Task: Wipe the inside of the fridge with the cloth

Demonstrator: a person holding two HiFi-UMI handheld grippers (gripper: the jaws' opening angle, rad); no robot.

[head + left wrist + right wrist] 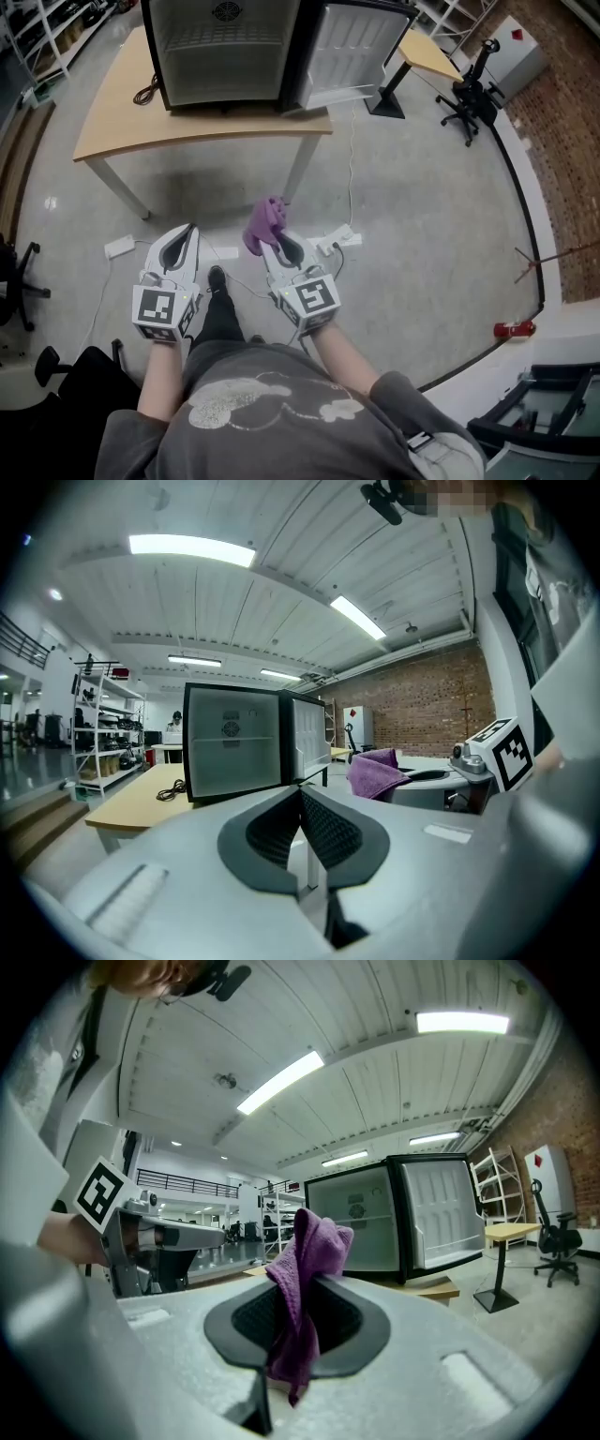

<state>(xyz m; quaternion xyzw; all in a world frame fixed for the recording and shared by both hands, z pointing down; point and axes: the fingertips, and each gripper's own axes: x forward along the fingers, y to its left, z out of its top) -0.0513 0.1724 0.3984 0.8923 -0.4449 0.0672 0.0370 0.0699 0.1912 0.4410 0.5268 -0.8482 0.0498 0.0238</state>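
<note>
- Wooden desk (112,122) on concrete floor (422,216) carries fridge (225,56), door (361,47) open.
- Right gripper (277,240) clamps purple cloth (263,221), well apart from fridge.
- Left gripper (191,231): jaws together, empty, beside it above floor.

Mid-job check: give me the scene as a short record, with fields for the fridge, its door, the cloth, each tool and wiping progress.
fridge: standing on the table
door: open, swung to the right side of the head view
cloth: purple, bunched, sticking up out of the right tool
right tool: shut on the cloth, held over the floor, short of the table
left tool: jaws together, nothing between them, beside the right tool
wiping: not yet begun; cloth is well apart from the fridge
</note>
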